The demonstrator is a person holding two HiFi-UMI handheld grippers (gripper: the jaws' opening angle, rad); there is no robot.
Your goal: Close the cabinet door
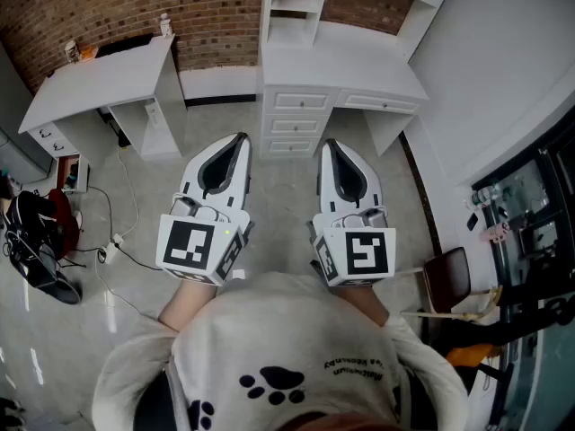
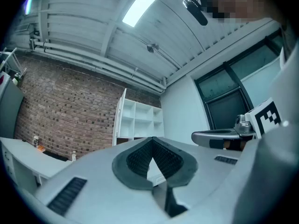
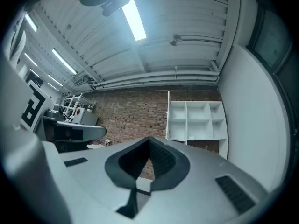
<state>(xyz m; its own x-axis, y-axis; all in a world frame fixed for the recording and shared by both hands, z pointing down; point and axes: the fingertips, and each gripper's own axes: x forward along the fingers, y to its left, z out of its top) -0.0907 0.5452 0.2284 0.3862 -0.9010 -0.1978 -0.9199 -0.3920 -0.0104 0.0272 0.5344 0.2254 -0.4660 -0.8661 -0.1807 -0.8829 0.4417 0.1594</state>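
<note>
Both claws, my left claw (image 1: pixel 235 146) and my right claw (image 1: pixel 331 148), are pressed together and pinch nothing.

Head view: the two claws are side by side out in front of me, over the floor (image 1: pixel 278 182). Ahead, well apart from them, stands the white cabinet (image 1: pixel 296 122) with drawers, against the brick wall (image 1: pixel 135 7). I cannot tell from here which cabinet door is open.

Left gripper view: the tips of the left claw (image 2: pixel 153 140) meet, with nothing between them. Past them I see white shelves (image 2: pixel 140 120) and the brick wall.

Right gripper view: the right claw (image 3: pixel 149 140) is shut the same way, and empty. The same white shelves (image 3: pixel 196 120) are far behind it.

I think the job has not really begun; this is the getting-close step. Next I should go up to the cabinet, find the open door, and lay a shut claw against it to push it closed.
</note>
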